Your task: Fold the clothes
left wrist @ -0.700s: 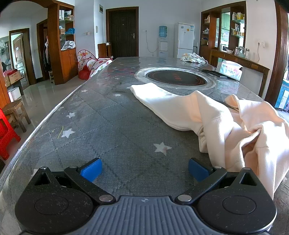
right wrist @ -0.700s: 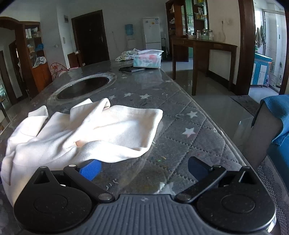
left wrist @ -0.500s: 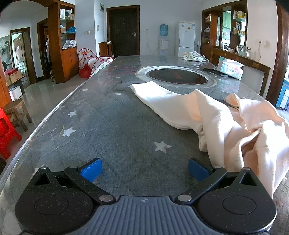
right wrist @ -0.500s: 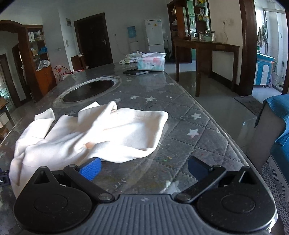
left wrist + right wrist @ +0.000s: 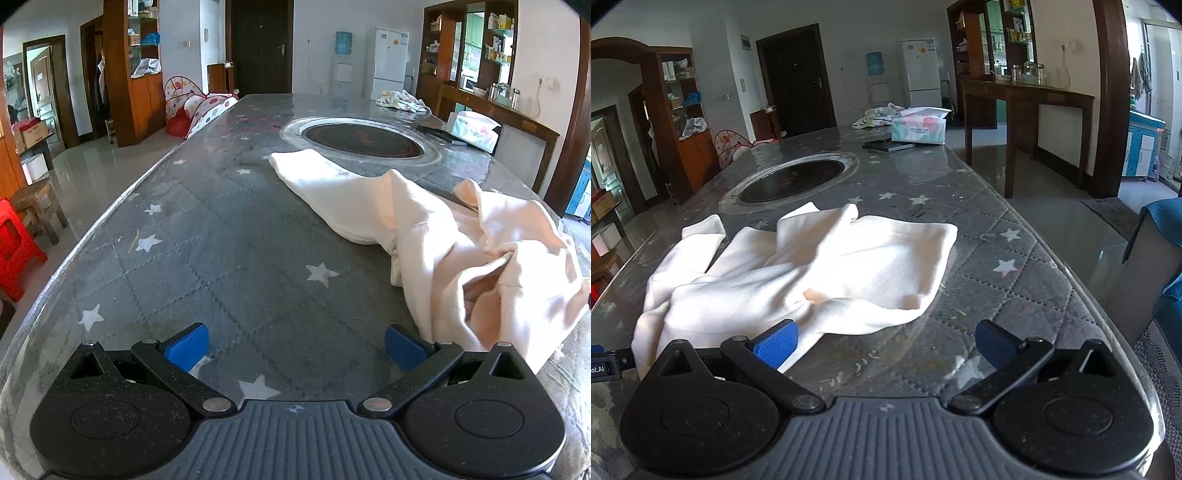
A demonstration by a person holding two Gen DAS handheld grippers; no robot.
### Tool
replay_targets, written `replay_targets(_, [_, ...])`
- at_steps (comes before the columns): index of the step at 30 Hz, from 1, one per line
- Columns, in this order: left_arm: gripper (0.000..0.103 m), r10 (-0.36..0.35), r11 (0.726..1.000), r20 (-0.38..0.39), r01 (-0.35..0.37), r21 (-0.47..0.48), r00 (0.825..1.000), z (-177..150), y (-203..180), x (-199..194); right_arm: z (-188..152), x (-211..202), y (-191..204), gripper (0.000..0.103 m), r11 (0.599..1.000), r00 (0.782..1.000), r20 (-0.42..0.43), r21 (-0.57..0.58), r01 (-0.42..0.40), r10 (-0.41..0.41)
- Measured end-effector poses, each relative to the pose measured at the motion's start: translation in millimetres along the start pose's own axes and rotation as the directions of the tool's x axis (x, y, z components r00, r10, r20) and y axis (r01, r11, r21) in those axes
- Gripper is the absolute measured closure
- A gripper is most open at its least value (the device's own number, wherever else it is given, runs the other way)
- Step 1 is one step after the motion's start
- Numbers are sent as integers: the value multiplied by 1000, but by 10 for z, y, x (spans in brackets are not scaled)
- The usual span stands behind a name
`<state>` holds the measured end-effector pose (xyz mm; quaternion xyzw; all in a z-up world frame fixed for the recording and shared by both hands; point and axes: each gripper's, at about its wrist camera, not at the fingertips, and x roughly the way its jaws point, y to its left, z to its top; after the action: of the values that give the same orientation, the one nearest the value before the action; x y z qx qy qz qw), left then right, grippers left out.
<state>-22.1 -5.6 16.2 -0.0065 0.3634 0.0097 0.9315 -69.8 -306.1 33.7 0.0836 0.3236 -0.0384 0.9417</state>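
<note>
Star-patterned table (image 5: 229, 236) bearing a crumpled cream garment (image 5: 798, 273).
Garment's long axis runs across the table; left gripper (image 5: 295, 350) and right gripper (image 5: 884, 343) spread wide, empty.

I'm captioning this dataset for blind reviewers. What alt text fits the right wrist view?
A crumpled cream garment lies unfolded on a grey star-patterned table, just ahead of the open, empty right gripper. Beyond it are a round dark inset, a tissue box and a dark flat object; a white fridge stands in the room behind.
</note>
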Motion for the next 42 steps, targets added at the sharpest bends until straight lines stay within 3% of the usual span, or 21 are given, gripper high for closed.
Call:
replay_targets(12, [0,-31,999,-4,31,30,1000,-12,-162,-156,-30,-53,125,0,999,999,-13,-20,-44,44])
replay_targets(42, [0,-96,990,25,93,106,995,-107,-441,-450,-98,-249,244,0,997,998,12,-57,-59,60])
